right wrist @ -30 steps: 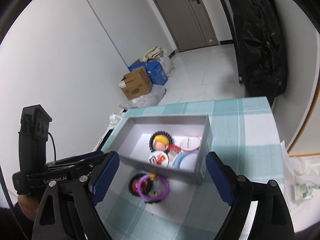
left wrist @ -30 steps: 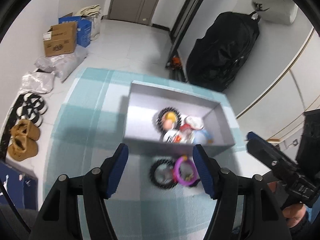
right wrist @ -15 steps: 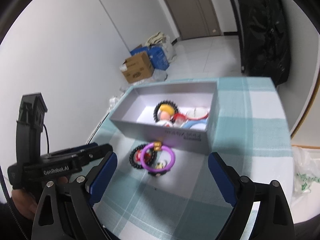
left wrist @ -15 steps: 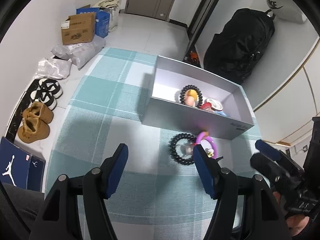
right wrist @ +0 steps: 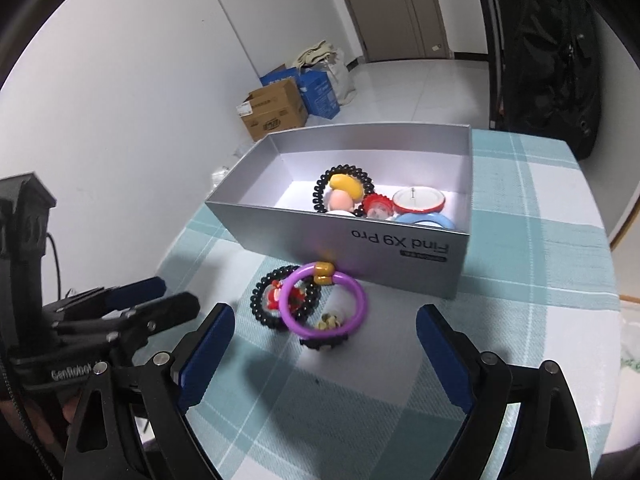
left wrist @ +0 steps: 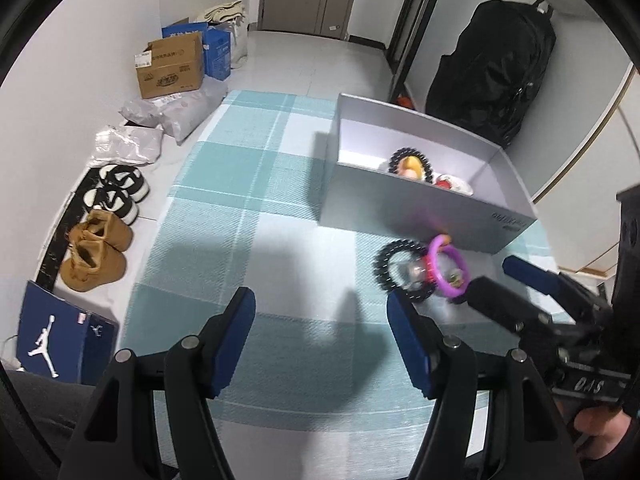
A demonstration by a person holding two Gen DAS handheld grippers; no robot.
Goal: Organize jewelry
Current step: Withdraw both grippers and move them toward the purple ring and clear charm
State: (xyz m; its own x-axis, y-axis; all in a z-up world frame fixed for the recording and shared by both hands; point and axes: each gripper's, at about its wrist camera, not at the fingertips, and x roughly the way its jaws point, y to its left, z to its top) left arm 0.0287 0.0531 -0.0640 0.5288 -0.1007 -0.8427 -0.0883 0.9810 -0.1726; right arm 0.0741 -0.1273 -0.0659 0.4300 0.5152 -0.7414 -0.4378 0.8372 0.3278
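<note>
Right wrist view: the right gripper (right wrist: 324, 354) has its jaws wide apart w/ nothing between them, angled down toward a small pile on the teal-and-white checked tablecloth (right wrist: 520, 272) of the table. The pile sits just in front of the open grey cardboard phone box (right wrist: 360, 236), touching or nearly touching its near wall. In it: a purple plastic ring bracelet w/ a gold clasp (right wrist: 324, 304) lying over a black coiled hair tie (right wrist: 276, 300), plus a red charm and a small dark piece under the ring; details too blurred to tell. The box already holds another black coil, a yellow-haired figure, round badges etc.

Risks, as a judgement: the items overlap, so closing on the purple ring may drag the black coil along or flick the loose bits across the cloth. Ring is thin and round; a bad pinch could let it pop out of the pads. The box wall is close behind the pile, so a jaw tip could nudge the box.

Left wrist view: the left gripper (left wrist: 320, 338) also has its jaws apart and empty, pointing steeply down over bare cloth, left of the pile. The right gripper is just beside it, closer to the jewelry; the two tools are near enough that they could clash.
</note>
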